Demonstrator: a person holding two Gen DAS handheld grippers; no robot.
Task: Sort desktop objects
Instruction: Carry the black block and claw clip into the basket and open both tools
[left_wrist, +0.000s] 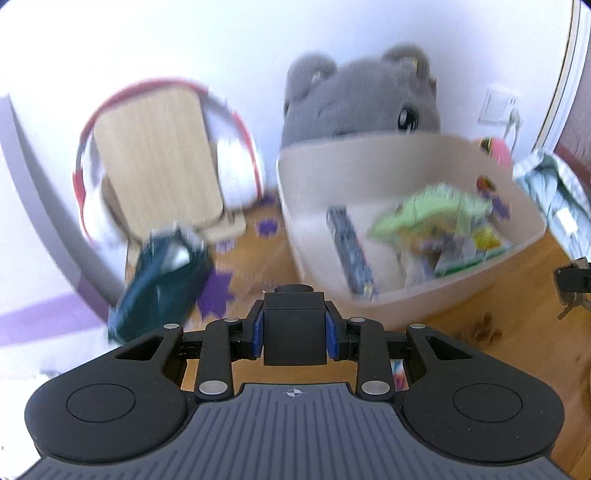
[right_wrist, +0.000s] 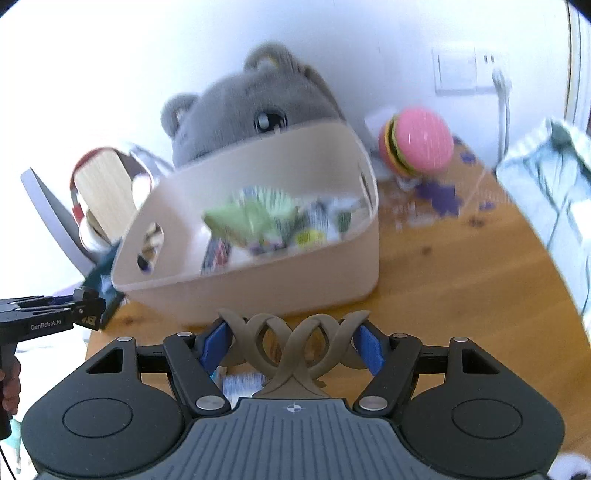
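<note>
My left gripper (left_wrist: 294, 336) is shut on a small black box (left_wrist: 294, 332) with a round cap, its blue pads pressed on both sides. My right gripper (right_wrist: 292, 347) is shut on a brown hair claw clip (right_wrist: 293, 349) with looped, interlaced prongs. Both hang in front of a beige plastic bin (left_wrist: 424, 295) (right_wrist: 314, 280) on the wooden table. Inside the bin lie a green packet (left_wrist: 424, 214) (right_wrist: 251, 218), a dark remote-like bar (left_wrist: 349, 251) and other small items. The left gripper (right_wrist: 88, 314) also shows at the left edge of the right wrist view, held by a hand.
A grey plush toy (left_wrist: 362, 99) (right_wrist: 251, 107) sits behind the bin. Red-and-white headphones (left_wrist: 236, 155) on a wooden stand (left_wrist: 159, 158) and a dark green object (left_wrist: 162, 280) are at the left. A burger-shaped toy (right_wrist: 417, 144) and a pale bag (right_wrist: 554, 192) are at the right.
</note>
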